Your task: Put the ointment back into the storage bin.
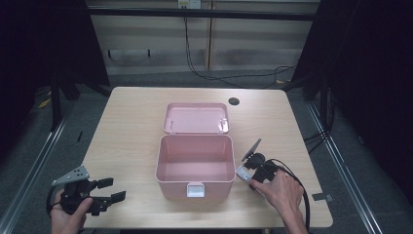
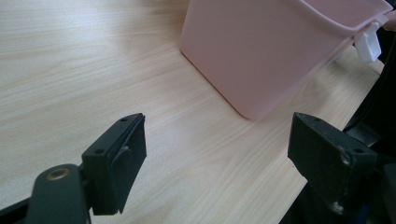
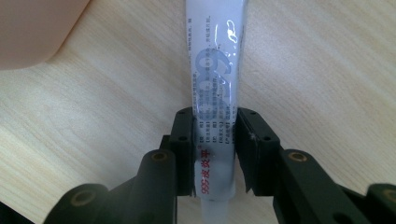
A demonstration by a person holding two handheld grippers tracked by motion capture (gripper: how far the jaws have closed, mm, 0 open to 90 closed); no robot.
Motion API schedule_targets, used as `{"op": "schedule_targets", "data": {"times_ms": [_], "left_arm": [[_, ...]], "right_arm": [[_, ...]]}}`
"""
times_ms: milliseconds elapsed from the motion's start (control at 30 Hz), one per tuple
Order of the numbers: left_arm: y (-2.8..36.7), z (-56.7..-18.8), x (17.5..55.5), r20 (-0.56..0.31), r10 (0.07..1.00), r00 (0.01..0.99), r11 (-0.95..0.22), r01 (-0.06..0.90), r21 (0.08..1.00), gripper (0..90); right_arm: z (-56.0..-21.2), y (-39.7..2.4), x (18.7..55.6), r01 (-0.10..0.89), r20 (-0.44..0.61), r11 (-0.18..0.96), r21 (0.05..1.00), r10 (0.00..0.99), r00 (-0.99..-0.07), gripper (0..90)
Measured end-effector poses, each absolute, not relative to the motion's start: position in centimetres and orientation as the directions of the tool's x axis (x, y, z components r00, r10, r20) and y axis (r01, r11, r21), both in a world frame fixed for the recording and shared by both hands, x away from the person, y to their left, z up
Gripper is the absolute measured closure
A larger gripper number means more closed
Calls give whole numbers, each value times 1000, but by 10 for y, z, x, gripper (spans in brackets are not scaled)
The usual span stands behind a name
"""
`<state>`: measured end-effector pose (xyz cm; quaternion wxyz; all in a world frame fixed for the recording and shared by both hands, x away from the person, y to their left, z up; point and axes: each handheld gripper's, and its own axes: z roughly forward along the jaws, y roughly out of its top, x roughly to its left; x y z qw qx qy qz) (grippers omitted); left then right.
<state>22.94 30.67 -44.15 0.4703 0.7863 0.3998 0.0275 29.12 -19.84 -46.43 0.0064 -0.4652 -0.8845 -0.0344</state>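
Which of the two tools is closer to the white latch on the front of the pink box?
The right tool, shut on a white tube, sits just right of the latch beside the pink box. The left tool, open, waits farther off near the table's left corner.

Pink box sits mid-table, top open, interior bare. Lid lies flat just behind the box, blocks approach from the far side. Bare wood left of the box, wide lane. Left gripper near-left of the box, jaws wide, apart from its wall. Right of the box is tight: right gripper clamped on a tube, just beside the wall.
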Motion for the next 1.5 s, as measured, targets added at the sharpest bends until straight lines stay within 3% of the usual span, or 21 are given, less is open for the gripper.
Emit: {"op": "schedule_targets", "data": {"times_ms": [933,1500], "left_arm": [[307,-441,229,-334,654,679,-234,602,763,194],[307,-441,228,-335,653,679,-231,600,766,194]], "right_arm": [[-455,-207,287,825,60,556,99,824,-563,716],[-445,-220,283,838,96,513,186,839,-535,716]]}}
